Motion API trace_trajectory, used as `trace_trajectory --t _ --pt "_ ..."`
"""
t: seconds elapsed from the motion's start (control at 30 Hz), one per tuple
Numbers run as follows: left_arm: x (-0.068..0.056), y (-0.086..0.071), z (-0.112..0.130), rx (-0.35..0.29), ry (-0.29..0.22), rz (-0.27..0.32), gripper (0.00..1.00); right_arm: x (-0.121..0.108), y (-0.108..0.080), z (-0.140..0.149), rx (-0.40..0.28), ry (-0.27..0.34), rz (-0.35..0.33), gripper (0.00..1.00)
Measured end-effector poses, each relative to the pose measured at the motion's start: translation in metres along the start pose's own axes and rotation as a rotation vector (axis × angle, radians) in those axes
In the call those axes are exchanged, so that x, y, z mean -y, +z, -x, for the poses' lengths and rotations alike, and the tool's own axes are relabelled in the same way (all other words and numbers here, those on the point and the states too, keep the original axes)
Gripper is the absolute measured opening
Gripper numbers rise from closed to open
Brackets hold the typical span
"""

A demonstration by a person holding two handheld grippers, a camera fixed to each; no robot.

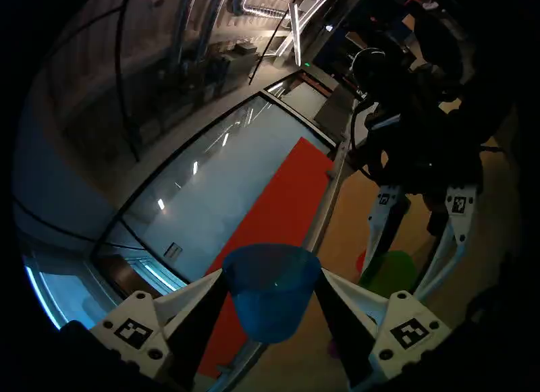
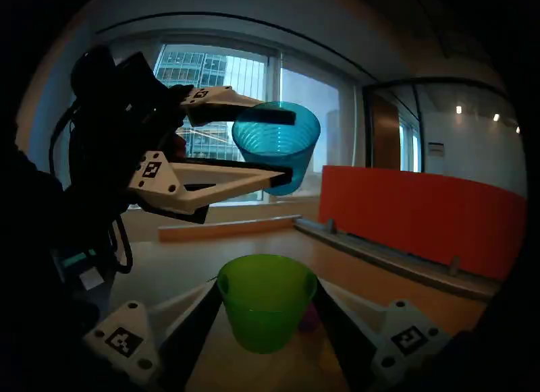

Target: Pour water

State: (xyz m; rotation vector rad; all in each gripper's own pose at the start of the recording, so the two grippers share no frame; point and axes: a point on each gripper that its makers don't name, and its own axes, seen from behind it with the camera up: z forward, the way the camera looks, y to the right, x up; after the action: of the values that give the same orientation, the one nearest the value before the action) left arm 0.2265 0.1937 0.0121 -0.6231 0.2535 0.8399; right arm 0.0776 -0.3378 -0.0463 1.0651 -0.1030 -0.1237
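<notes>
A wooden table [image 2: 378, 270] runs toward a wall of tall windows [image 2: 223, 88] with city buildings outside. A red panel [image 2: 418, 213] stands along its far side, behind a grey rail [image 2: 378, 254]. A pale wooden strip [image 2: 226, 228] lies on the table below the windows.

In the right gripper view, the right gripper [image 2: 266, 287] is clamped on a green cup [image 2: 264, 311]. A finger presses each side, and the cup is upright, low over the table. Its mouth is open upward; whether it holds any water cannot be told. A small purple thing [image 2: 309, 318] peeks out just behind the cup, too hidden to name.

Above and beyond the green cup, the left gripper [image 2: 289, 148] reaches in from the left, grasping a blue cup [image 2: 277, 146] between its two fingers. The cup is raised well clear of the table and tipped, its mouth turned partly toward the camera. No water can be made out in it. The dark hand [image 2: 115, 122] behind this gripper and a loop of black cable [image 2: 125, 243] block part of the windows.

In the left gripper view, the blue cup sits pinched between the near fingers, the red panel slanting behind it. The right gripper with its green cup is off to the right, apart from the blue one.
</notes>
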Motion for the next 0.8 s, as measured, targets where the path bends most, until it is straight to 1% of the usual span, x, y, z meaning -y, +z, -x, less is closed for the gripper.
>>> trace_trajectory --t 0.5,0.8 --pt "-0.0024 0.0014 -0.0015 0.004 0.058 -0.006 0.86 -0.0033 -0.0011 -0.0006 -0.001 -0.001 0.004 0.92" --pt "-0.0011 0.0021 -0.0034 0.003 0.09 -0.013 0.86 -0.0053 -0.0019 -0.0004 0.0 -0.001 0.006 0.92"
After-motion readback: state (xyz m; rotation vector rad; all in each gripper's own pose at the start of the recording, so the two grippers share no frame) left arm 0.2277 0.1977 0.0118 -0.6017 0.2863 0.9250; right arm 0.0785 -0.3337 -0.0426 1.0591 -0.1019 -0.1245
